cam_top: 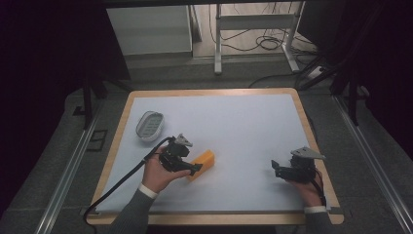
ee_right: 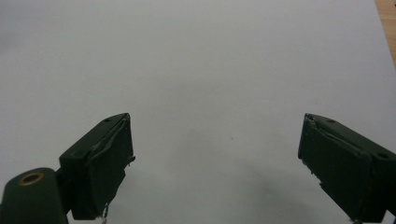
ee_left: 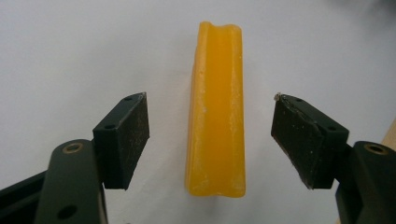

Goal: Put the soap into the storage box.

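Observation:
A yellow-orange bar of soap (cam_top: pixel 203 163) lies on the white mat near the table's middle. My left gripper (cam_top: pixel 194 169) sits low over its near end. In the left gripper view the soap (ee_left: pixel 216 112) lies lengthwise between the two jaws, with a clear gap on each side, so the left gripper (ee_left: pixel 211 140) is open around it without touching. My right gripper (cam_top: pixel 275 167) rests at the right side of the mat. It is open (ee_right: pixel 215 163) with nothing but bare mat between its jaws.
A grey soap dish (cam_top: pixel 149 126) with a white inner tray stands at the left of the white mat (cam_top: pixel 234 122), behind my left hand. A wooden table rim (cam_top: pixel 307 126) frames the mat. Desk legs and cables stand on the floor beyond the table.

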